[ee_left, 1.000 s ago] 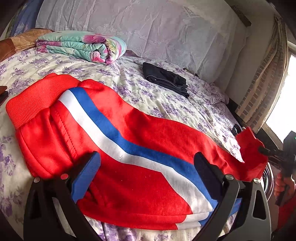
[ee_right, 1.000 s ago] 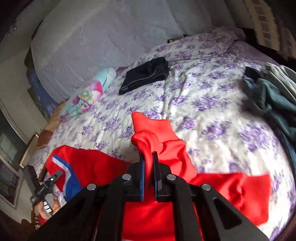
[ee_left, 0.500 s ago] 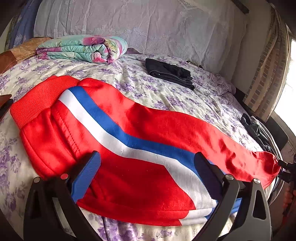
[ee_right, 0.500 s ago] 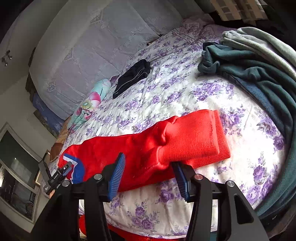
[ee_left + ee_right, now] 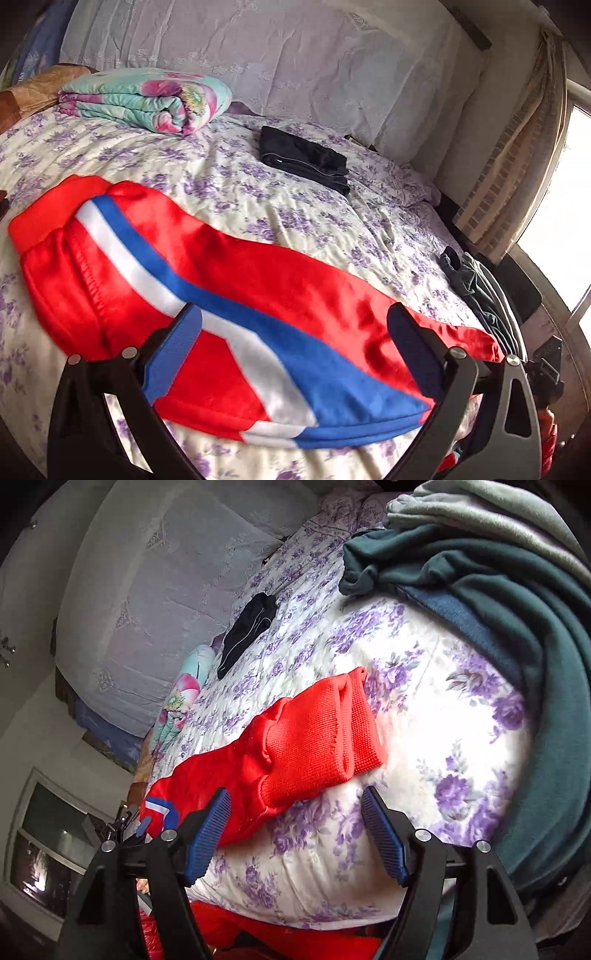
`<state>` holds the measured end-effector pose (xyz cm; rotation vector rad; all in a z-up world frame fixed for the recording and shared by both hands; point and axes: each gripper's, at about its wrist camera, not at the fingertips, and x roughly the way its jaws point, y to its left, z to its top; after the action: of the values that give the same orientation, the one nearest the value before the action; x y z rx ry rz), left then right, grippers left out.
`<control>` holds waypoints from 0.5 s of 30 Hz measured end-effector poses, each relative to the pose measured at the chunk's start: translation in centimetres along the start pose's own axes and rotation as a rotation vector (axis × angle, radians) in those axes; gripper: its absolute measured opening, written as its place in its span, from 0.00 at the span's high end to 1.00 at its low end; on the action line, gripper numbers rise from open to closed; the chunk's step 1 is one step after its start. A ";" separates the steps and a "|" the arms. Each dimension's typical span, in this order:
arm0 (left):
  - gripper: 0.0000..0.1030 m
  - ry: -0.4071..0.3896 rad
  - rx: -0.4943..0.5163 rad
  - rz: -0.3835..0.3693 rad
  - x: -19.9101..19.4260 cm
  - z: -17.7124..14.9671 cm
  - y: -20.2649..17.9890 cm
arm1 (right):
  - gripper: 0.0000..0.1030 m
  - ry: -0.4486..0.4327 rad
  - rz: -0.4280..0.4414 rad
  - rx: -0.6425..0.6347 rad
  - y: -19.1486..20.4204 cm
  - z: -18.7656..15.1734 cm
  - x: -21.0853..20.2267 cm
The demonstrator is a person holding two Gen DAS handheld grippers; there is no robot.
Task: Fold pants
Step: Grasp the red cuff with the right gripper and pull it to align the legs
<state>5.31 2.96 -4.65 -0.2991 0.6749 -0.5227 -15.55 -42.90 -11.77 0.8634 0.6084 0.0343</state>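
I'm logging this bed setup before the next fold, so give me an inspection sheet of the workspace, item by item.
Surface: bed with a purple-flowered cover, lightly wrinkled.
Job's things: red pants with a white and blue stripe lie stretched out flat; their ribbed cuff rests on the cover.
Clutter: folded black garment near the headboard; rolled floral blanket; heap of teal and grey clothes beside the cuff.
Grippers: left gripper open above the pants, nothing between its fingers; right gripper opening, the cuff ahead of it, not gripped.
Cables: nothing seen.
Surroundings: lace-covered headboard; curtain by a bright window.
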 end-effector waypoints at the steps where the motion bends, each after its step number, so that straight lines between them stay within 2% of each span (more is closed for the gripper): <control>1: 0.05 0.013 0.005 -0.010 0.7 0.4 -0.6 | 0.27 -0.024 -0.001 -0.005 0.1 0.2 0.3; 4: 0.05 0.049 0.027 -0.013 3.1 1.4 -1.9 | 0.28 -0.075 -0.011 -0.056 0.8 0.9 1.3; 6: 0.05 0.081 0.042 -0.009 5.0 1.6 -2.5 | 0.46 -0.099 -0.044 -0.103 1.3 1.1 2.1; 7: 0.05 0.112 0.052 0.005 6.3 1.4 -2.5 | 0.64 -0.100 -0.032 -0.112 1.3 1.3 2.4; 10: 0.05 0.272 0.091 0.115 11.2 -0.5 -2.1 | 0.73 -0.124 0.008 -0.127 1.8 2.4 2.2; 11: 0.05 0.242 0.154 0.158 11.2 -1.0 -3.0 | 0.74 -0.143 0.026 -0.147 2.3 3.1 1.7; 12: 0.05 0.253 0.195 0.184 11.2 -1.1 -4.0 | 0.74 -0.168 0.049 -0.167 2.9 3.9 0.9; 13: 0.05 0.242 0.205 0.178 10.9 -1.1 -4.7 | 0.74 -0.189 0.063 -0.189 3.6 4.5 0.2; 15: 0.05 0.181 0.201 0.069 9.9 -1.0 -5.9 | 0.74 -0.218 0.042 -0.247 4.4 5.4 -0.7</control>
<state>9.01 -7.42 -8.00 -0.0392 0.7986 -0.5509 -12.47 -43.95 -5.60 0.6302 0.3723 0.0515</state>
